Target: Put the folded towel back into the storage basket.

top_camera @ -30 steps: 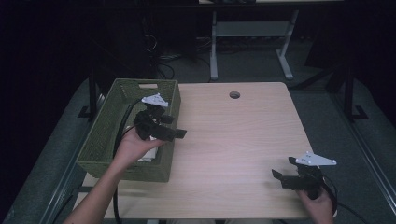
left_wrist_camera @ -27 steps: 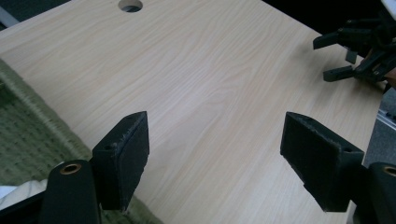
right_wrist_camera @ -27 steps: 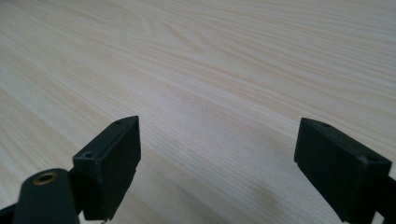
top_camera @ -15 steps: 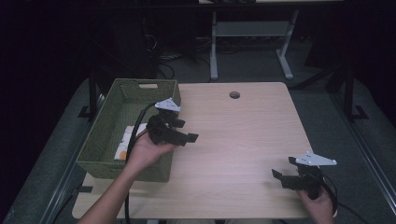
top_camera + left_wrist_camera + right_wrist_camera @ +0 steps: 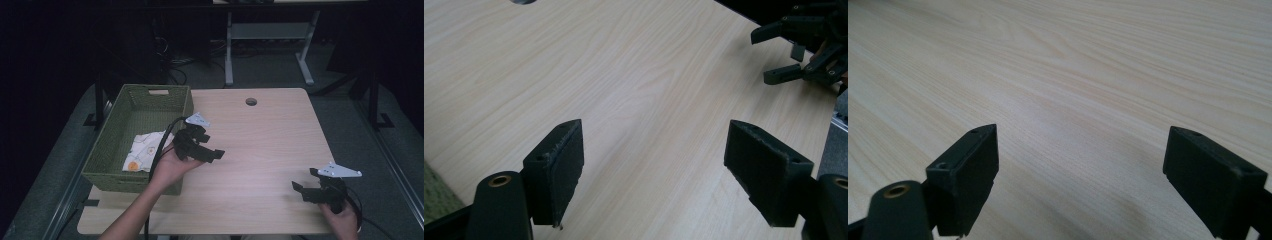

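Note:
My left gripper [image 5: 216, 155] hangs just right of a green woven basket [image 5: 155, 89], over the wooden table [image 5: 270, 135]. Its jaws are open and hold nothing. In the left gripper view, my left gripper [image 5: 654, 165] has only bare wood between its pads. A white cloth [image 5: 145, 150] with orange spots lies crumpled inside the basket. My right gripper [image 5: 303, 181] rests low near the table's front right corner, open and empty. The right gripper view has my right gripper [image 5: 1080, 170] wide apart just above the wood.
The basket stands along the table's left edge. A round cable hole [image 5: 251, 101] sits near the far edge. The other hand's gripper [image 5: 804, 50] shows far off in the left gripper view. Metal desk legs [image 5: 230, 60] stand behind the table.
My left hand has carried its open gripper from above the basket to the right and a little down, out over the table. The cloth in the basket is now uncovered. The right gripper has stayed put.

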The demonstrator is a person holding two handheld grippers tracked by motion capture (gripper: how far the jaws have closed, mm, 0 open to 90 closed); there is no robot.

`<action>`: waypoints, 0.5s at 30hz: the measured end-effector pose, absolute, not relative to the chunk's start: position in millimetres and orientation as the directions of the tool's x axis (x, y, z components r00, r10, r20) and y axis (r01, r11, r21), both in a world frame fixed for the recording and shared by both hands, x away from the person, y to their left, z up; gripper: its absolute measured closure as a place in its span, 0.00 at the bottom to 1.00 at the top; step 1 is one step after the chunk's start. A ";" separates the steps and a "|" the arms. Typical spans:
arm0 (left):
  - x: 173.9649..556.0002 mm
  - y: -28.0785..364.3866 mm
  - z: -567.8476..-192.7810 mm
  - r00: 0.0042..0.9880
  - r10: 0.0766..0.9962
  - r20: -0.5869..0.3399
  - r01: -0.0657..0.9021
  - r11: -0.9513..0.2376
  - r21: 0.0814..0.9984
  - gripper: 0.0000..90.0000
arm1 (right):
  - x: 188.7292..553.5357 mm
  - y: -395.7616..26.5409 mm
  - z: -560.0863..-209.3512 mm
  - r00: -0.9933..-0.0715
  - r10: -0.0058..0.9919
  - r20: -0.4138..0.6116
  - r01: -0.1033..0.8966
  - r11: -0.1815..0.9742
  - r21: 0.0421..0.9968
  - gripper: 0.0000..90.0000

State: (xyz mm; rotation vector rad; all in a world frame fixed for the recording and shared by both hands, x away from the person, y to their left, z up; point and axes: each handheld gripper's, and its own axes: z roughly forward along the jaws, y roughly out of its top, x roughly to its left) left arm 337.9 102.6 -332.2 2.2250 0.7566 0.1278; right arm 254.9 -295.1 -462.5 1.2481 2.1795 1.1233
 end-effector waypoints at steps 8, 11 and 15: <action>335.9 82.3 -342.0 0.834 0.535 -0.136 0.468 -0.554 0.689 0.27 | 254.6 -295.7 -462.7 -0.524 0.849 0.063 0.541 0.275 0.794 0.16; 333.8 74.0 -346.4 0.833 0.532 -0.149 0.475 -0.551 0.686 0.27 | 254.6 -295.8 -462.7 -0.524 0.849 0.064 0.541 0.274 0.795 0.16; 332.6 66.7 -351.0 0.838 0.525 -0.149 0.471 -0.558 0.683 0.27 | 254.6 -295.7 -462.8 -0.524 0.849 0.063 0.541 0.276 0.794 0.16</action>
